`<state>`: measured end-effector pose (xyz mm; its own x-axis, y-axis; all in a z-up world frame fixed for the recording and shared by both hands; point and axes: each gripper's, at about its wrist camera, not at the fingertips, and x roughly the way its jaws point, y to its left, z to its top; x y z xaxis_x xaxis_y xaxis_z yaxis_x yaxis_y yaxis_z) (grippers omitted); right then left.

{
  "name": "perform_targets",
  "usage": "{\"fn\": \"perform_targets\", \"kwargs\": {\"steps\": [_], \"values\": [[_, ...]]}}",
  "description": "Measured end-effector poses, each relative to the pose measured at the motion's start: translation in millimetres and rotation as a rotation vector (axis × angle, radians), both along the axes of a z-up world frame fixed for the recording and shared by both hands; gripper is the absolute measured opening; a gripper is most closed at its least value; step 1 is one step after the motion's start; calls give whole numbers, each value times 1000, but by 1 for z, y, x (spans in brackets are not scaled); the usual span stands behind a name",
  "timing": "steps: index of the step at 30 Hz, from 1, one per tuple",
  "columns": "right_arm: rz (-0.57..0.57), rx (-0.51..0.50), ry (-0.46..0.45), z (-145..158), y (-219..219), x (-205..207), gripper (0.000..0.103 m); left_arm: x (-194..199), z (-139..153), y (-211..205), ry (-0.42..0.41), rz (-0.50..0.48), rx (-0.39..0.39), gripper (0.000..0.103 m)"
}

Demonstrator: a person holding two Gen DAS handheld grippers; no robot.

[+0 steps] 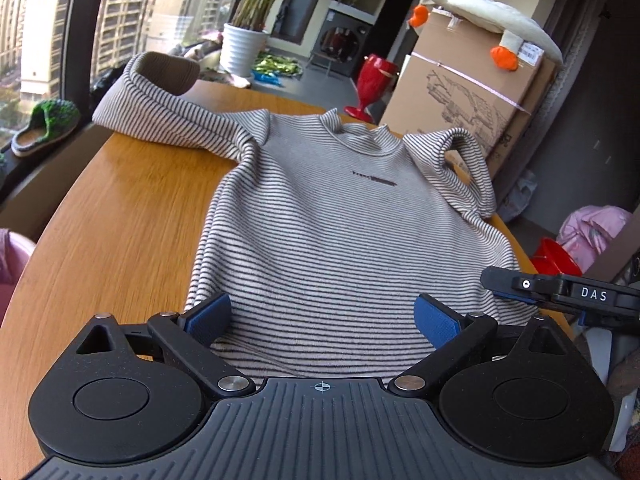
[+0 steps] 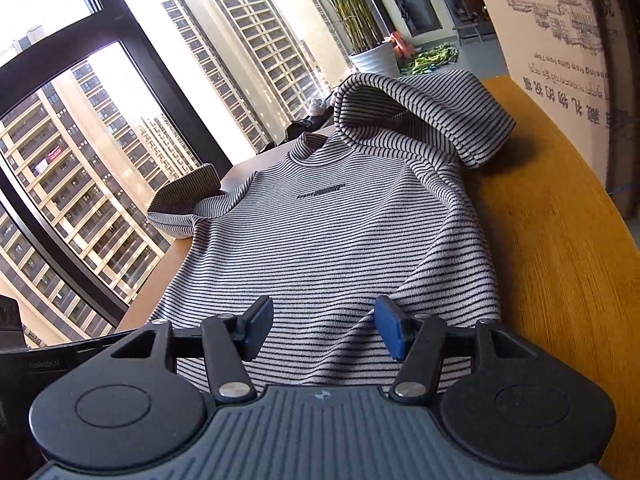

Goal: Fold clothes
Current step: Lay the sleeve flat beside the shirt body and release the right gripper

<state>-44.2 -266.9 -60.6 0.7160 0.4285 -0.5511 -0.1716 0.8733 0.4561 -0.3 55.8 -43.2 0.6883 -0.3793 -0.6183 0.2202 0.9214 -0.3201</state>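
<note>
Here, left tool (image 1: pixel 322 320) — jaws apart, empty — hovers over the hem of the striped top (image 1: pixel 340 216), lying flat, front up, on the desk (image 1: pixel 132 200). Right tool (image 2: pixel 323 332) likewise open w/ nothing held. Pinch hem corners evenly — both layers — before lifting.

A wooden surface (image 1: pixel 132 200) stands beside a tall dark-framed window (image 2: pixel 132 80) showing sunlit apartment towers. Beyond the surface, a potted palm (image 1: pixel 244 40) sits on the grey floor; right of it stands a big cardboard box (image 1: pixel 472 92).
</note>
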Motion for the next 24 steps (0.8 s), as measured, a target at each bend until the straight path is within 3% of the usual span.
{"fn": "perform_targets", "kwargs": {"steps": [1,3,4,5,7,10,14,16,20,24], "values": [[-13,-11,-8,-1,1,2,57,4,-1,-4,-17,12,27,101],[-28,-36,-20,1,7,0,68,7,1,-13,-21,36,61,101],[-23,-58,-32,5,12,-6,87,4,7,-17,-26,36,57,101],[-16,-84,-52,9,17,-13,98,-3,15,-21,-48,18,50,101],[9,-154,-140,22,30,-40,100,-25,35,-32,-123,-13,76,101],[-17,-206,-254,49,43,-79,103,-60,67,-54,-213,9,181,103],[-114,-151,-348,77,46,-128,103,-97,93,-66,-210,69,188,103],[-125,-139,-309,82,46,-137,103,-111,99,-70,-178,97,185,103],[-144,-129,-150,79,43,-143,103,-123,87,-73,-35,133,304,103],[-176,-280,55,63,54,-141,103,-122,59,-63,188,89,242,103]]}}
